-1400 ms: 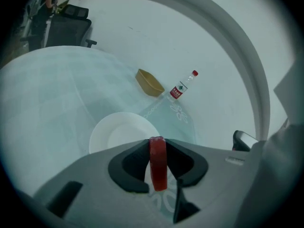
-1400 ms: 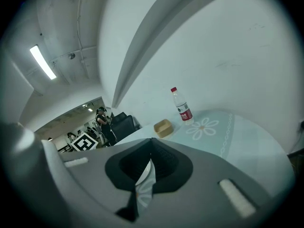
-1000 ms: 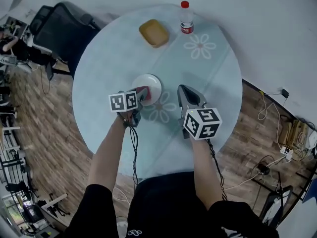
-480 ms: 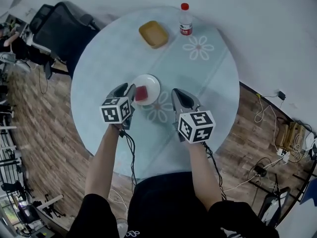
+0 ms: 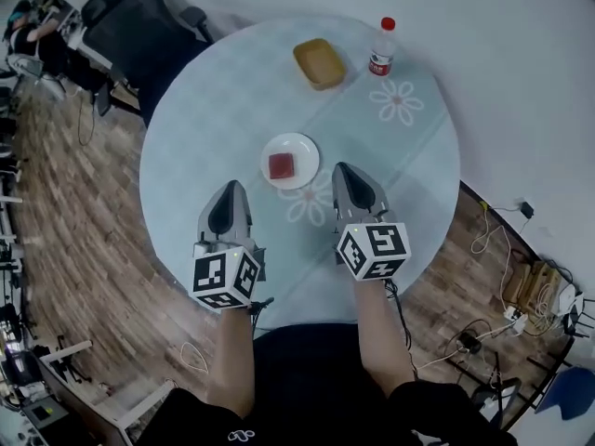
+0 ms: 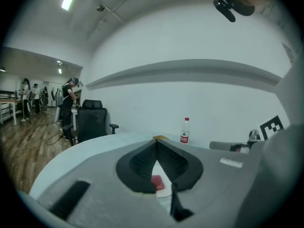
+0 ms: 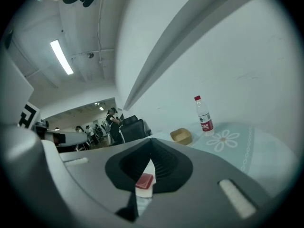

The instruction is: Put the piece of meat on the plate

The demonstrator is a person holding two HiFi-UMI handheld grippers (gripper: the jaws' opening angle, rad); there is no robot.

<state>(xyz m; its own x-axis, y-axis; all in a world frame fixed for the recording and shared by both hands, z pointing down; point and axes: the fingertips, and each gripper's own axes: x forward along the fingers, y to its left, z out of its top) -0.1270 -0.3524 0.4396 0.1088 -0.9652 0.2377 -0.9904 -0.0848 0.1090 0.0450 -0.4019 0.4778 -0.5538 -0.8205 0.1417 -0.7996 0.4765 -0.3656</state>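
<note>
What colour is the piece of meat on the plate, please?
The piece of meat is red, clearest in the head view against the white plate.

glossy wht plate (image 5: 306, 150), wood floor (image 5: 65, 212), clear plastic btl (image 5: 379, 50)

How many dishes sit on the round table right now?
2. A white plate holding the piece of meat lies centrally; an empty yellow square dish sits at the far side beside the water bottle. None looks hidden.
</note>
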